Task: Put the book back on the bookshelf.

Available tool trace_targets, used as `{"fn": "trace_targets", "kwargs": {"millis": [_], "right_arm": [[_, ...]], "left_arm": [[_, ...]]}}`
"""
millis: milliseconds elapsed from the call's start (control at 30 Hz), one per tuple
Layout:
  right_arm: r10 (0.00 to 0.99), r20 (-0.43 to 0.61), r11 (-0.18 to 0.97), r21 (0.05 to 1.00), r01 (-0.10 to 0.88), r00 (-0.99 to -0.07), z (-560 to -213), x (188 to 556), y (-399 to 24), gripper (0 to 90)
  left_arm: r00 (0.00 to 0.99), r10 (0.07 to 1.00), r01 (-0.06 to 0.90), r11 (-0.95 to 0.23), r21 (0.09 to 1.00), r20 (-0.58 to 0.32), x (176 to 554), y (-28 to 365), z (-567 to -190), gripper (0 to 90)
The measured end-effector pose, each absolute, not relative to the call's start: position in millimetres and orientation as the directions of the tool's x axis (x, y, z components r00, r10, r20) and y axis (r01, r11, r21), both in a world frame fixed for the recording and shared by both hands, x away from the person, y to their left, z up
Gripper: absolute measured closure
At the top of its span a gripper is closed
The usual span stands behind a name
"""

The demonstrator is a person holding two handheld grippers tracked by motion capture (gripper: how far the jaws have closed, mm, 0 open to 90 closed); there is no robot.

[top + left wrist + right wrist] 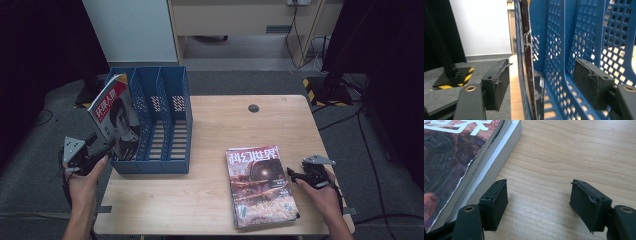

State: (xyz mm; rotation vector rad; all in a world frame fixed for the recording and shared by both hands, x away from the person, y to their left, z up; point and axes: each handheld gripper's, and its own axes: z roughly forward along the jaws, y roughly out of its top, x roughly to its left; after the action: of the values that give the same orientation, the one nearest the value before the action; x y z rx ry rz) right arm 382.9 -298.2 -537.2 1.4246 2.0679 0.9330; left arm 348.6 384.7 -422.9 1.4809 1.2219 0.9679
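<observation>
Right gripper [292,175]: jaws wide apart over bare table [574,157], holding nothing; it sits just beside the stack's right edge, likely lined up to take the next magazine.
Stack [260,185]: magazines lying flat near the table's front right, covers up, spines toward the person's left, so the loose edge faces the right gripper.
Left gripper [102,150]: jaws spread, pads clear of everything; they straddle the rack's left wall and the magazine's lower edge, which fits a grip just let go.
Magazine [116,117]: stands in the rack's leftmost slot, tilted left against the wall, top sticking out above the rim.
Rack [170,120]: blue, three slots, at the table's left; the other two slots are free, probably for the stack.
</observation>
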Motion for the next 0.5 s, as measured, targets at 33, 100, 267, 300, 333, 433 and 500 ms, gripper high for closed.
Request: {"fn": "trace_targets", "kwargs": {"millis": [33,100,267,300,333,433,500], "right_arm": [[0.934,0.008,0.231,0.748,0.623,-0.356,-537,383,-298,29.3],[0.934,0.009,0.232,0.745,0.625,-0.358,-537,383,-297,28.3],[0.937,0.008,0.228,0.742,0.63,-0.349,-537,385,-296,24.9],[0.938,0.008,0.227,0.742,0.631,-0.347,-537,385,-296,23.6],[0.938,0.008,0.227,0.741,0.632,-0.347,-537,385,-296,23.0],[0.936,0.003,0.234,0.739,0.631,-0.351,-536,385,-297,25.2],[0.935,-0.007,0.24,0.745,0.622,-0.353,-534,384,-297,28.7]], "left_arm": [[0.191,0.982,0.23,-0.043,0.972,-0.002,347,384,-423,28.5],[0.205,0.979,0.237,-0.05,0.97,0.001,341,380,-423,28.5],[0.255,0.966,0.25,-0.109,0.962,0.042,330,363,-425,28.2],[0.264,0.963,0.249,-0.114,0.962,0.046,329,360,-425,28.0],[0.273,0.961,0.251,-0.121,0.96,0.05,327,356,-425,27.9],[0.303,0.951,0.262,-0.148,0.954,0.064,322,340,-424,27.5],[0.32,0.944,0.268,-0.166,0.949,0.075,318,330,-424,27.1]]}}
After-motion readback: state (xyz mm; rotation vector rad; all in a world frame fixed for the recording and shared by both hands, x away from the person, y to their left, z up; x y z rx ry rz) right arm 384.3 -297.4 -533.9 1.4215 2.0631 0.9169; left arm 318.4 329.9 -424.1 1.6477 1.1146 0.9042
